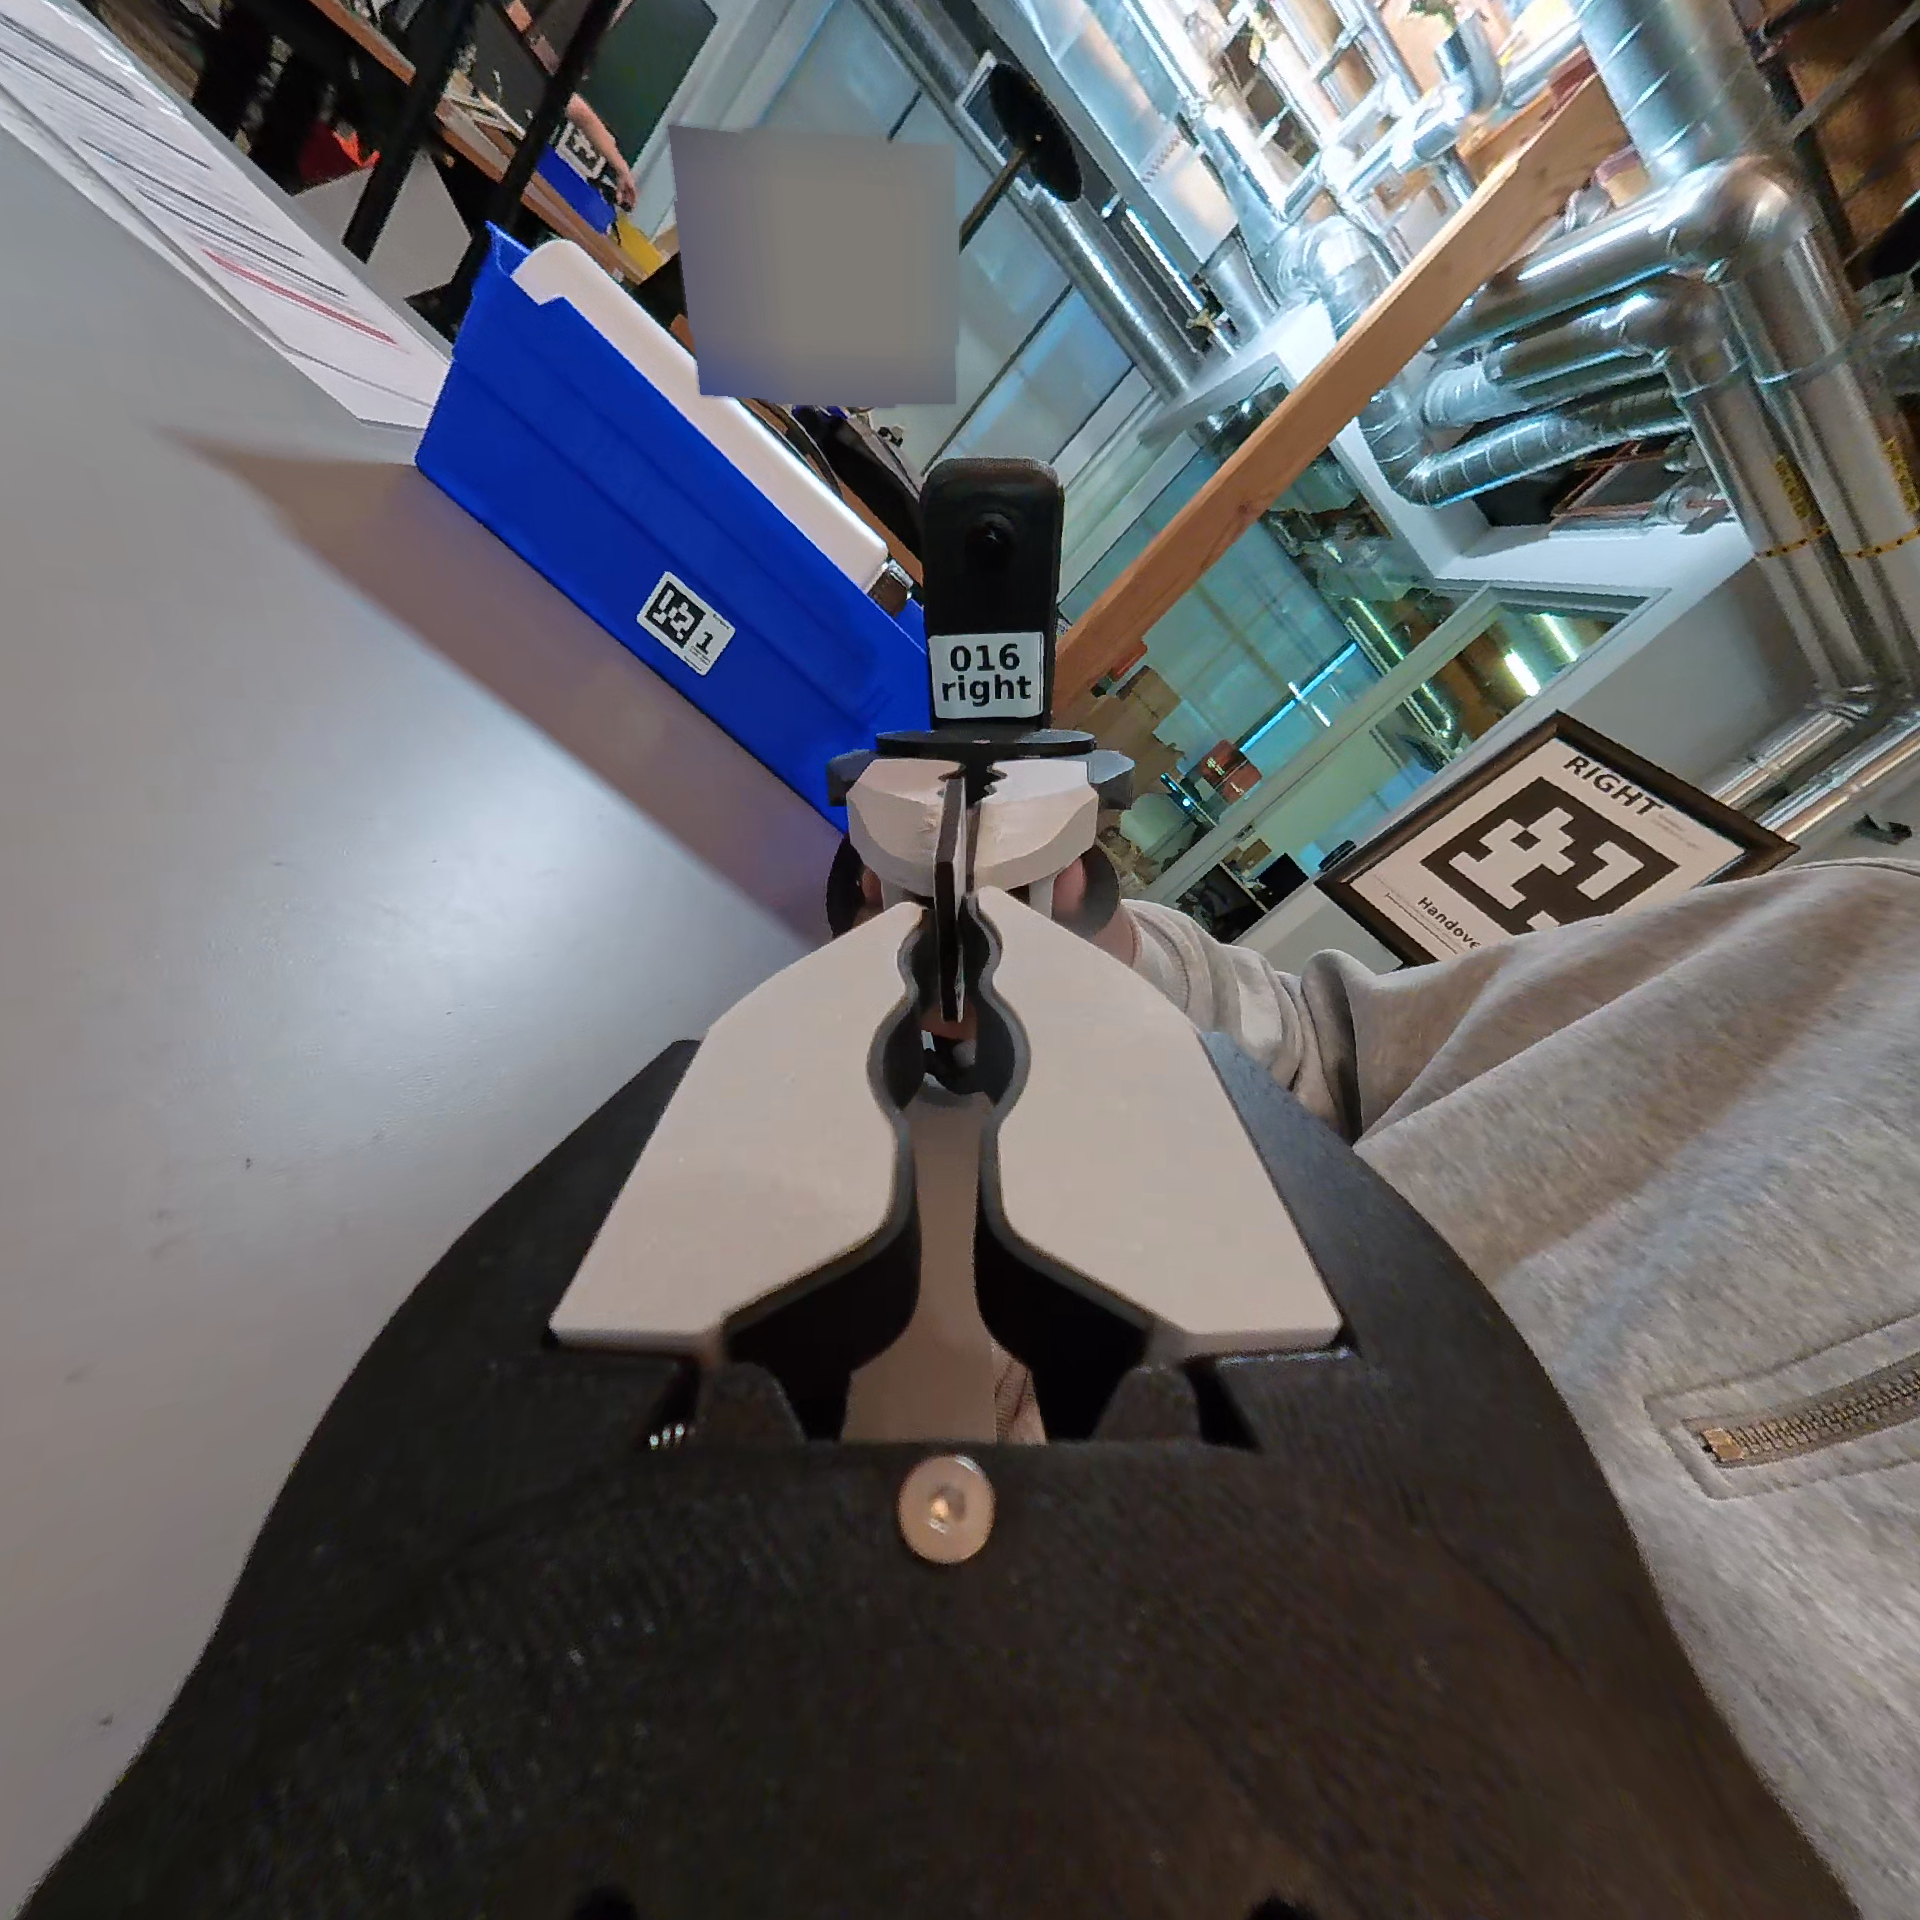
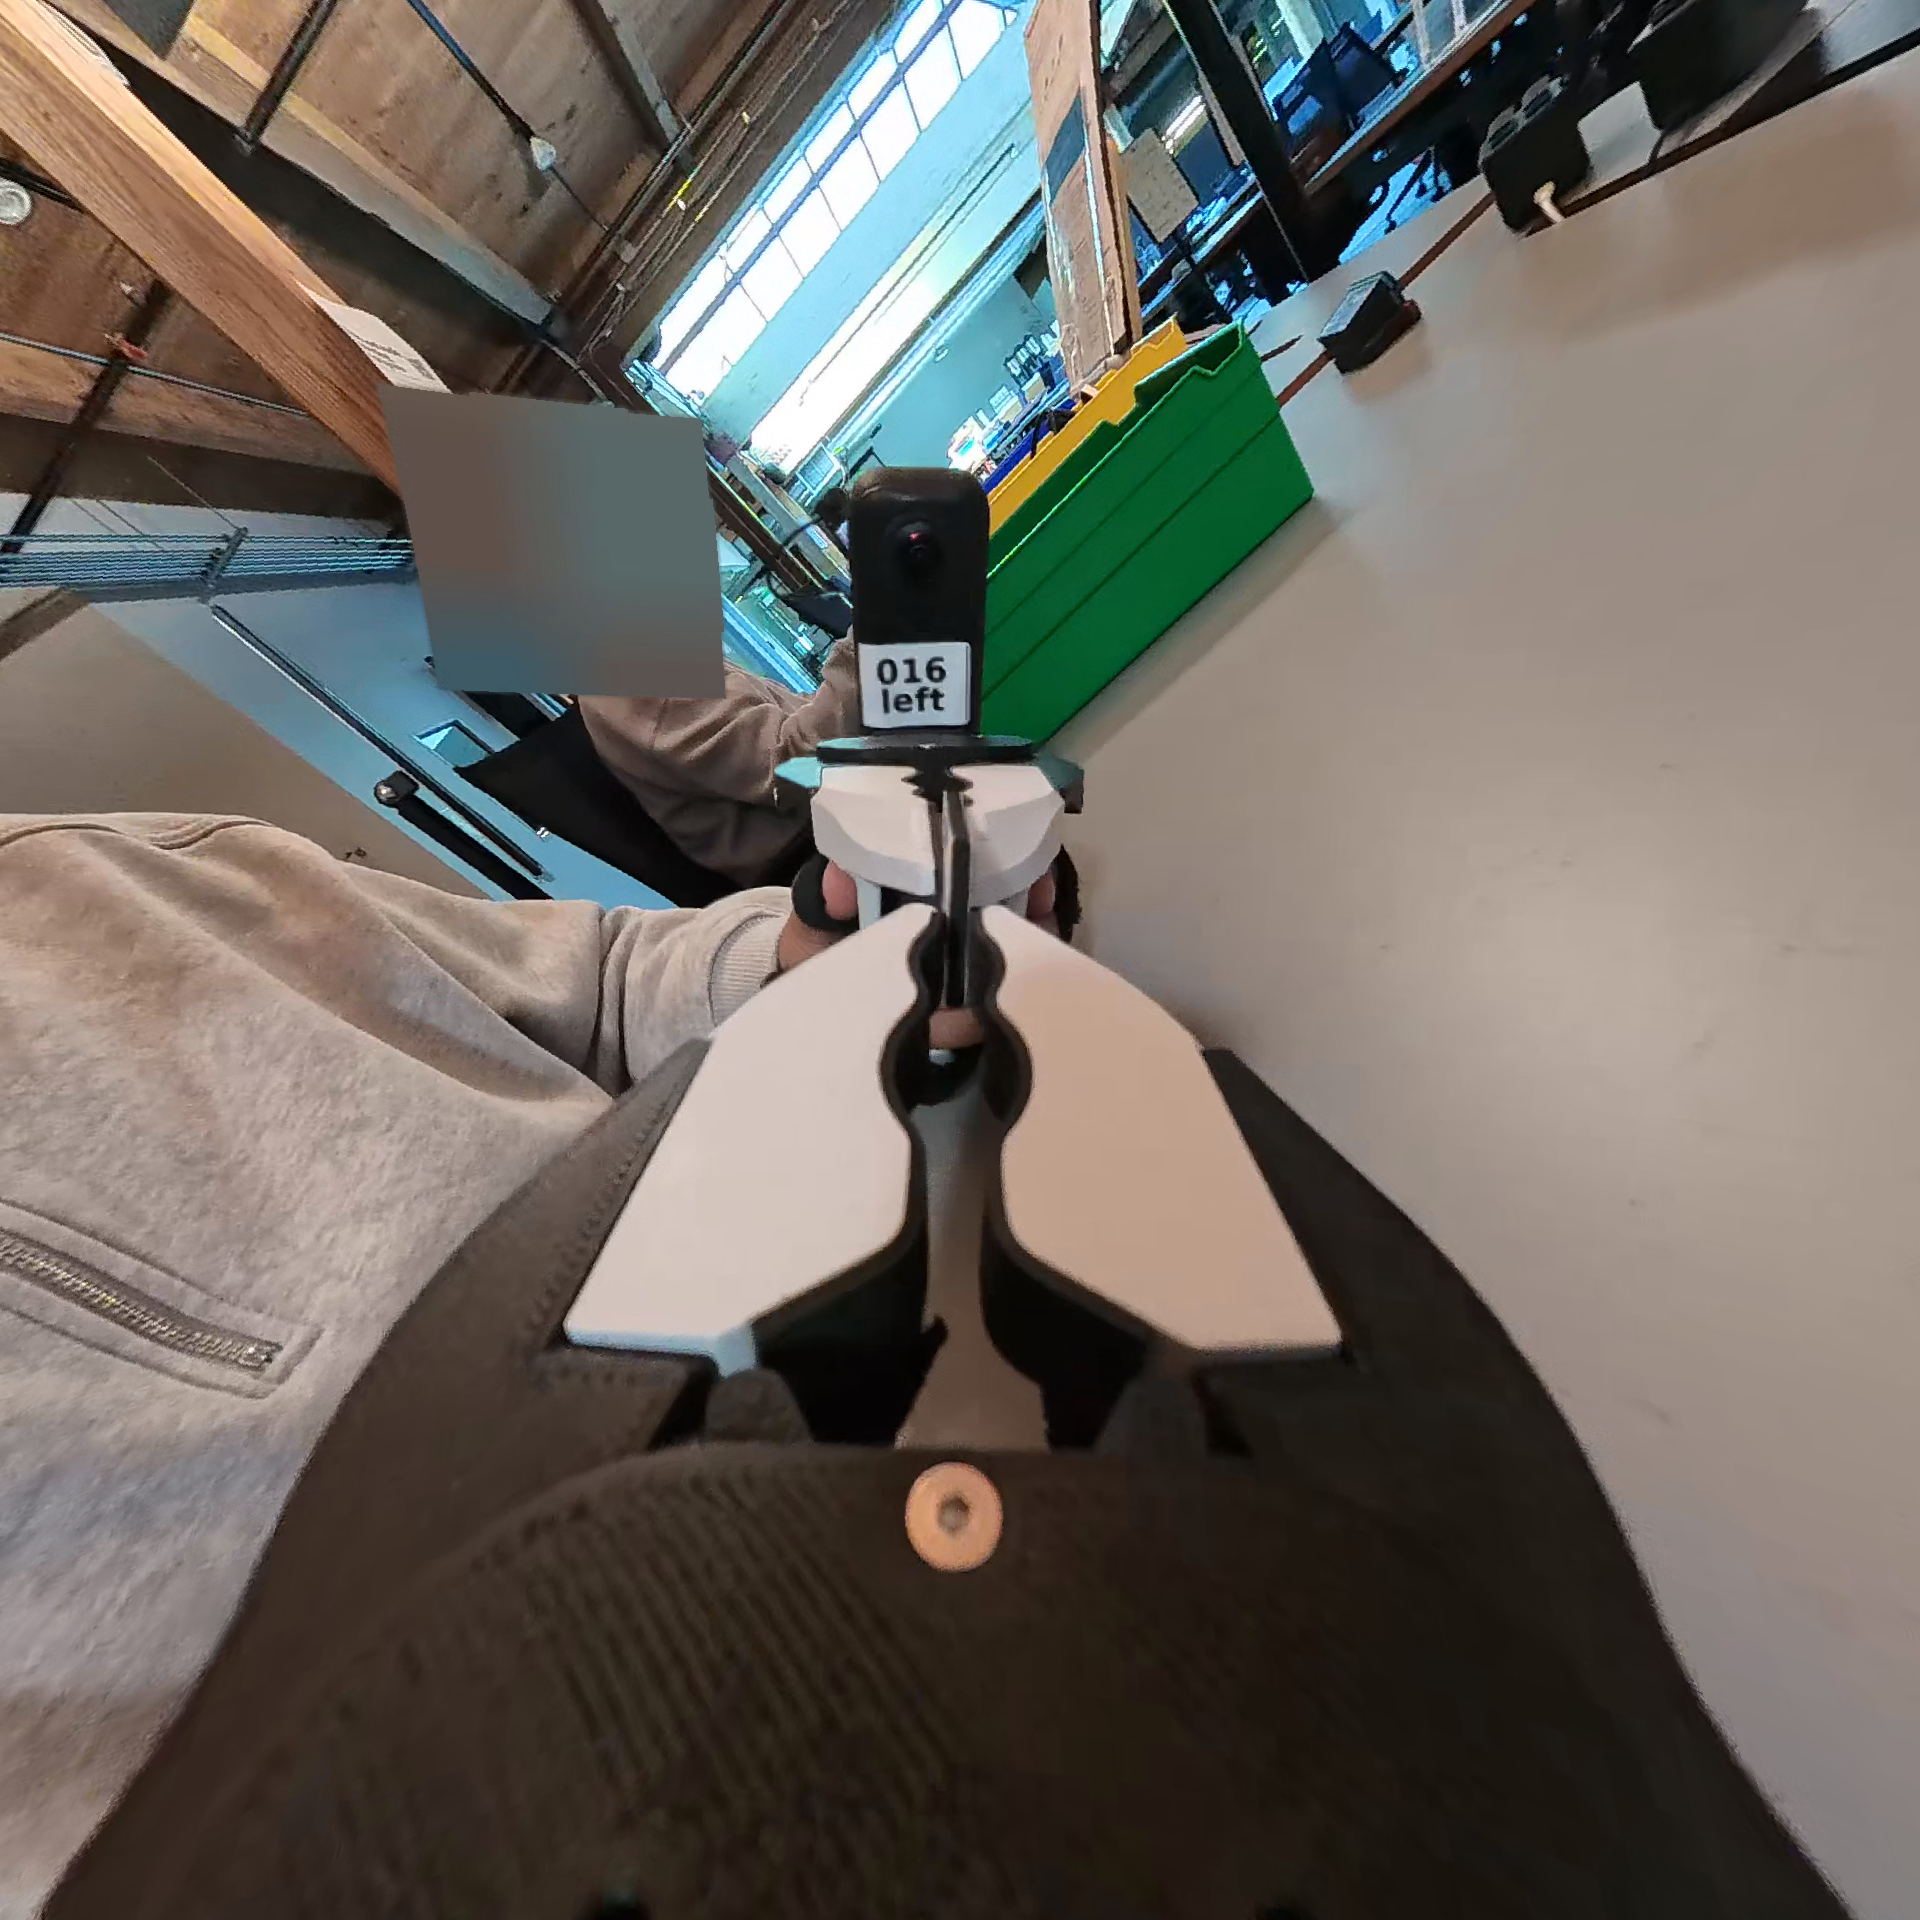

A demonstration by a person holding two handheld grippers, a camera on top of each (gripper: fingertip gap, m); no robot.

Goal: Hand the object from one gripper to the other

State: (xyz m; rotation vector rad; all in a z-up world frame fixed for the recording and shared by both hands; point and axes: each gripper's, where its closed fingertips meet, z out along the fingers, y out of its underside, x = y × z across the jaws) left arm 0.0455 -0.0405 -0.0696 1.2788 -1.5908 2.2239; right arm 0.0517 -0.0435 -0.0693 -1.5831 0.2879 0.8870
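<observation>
A thin flat black object (image 1: pixel 953 935), seen edge-on, is held in the air between my two grippers, which face each other tip to tip. In the left wrist view my left gripper (image 1: pixel 951 920) is shut on its near end. My right gripper (image 1: pixel 964 821), with a black camera on top, is shut on its far end. In the right wrist view my right gripper (image 2: pixel 954 925) clamps the object (image 2: pixel 954 935) and my left gripper (image 2: pixel 940 821) clamps it from the other side. Most of the object's shape is hidden by the fingers.
A grey table (image 1: pixel 260 935) lies below. A blue bin (image 1: pixel 644 540) and a paper sheet (image 1: pixel 187 208) sit on it. A framed marker sign (image 1: pixel 1548 842) stands near a grey sleeve (image 1: pixel 1558 1143). A green bin (image 2: pixel 1132 551) and a small black box (image 2: pixel 1366 317) are on the other side. The tips of both grippers are at nearly the same place.
</observation>
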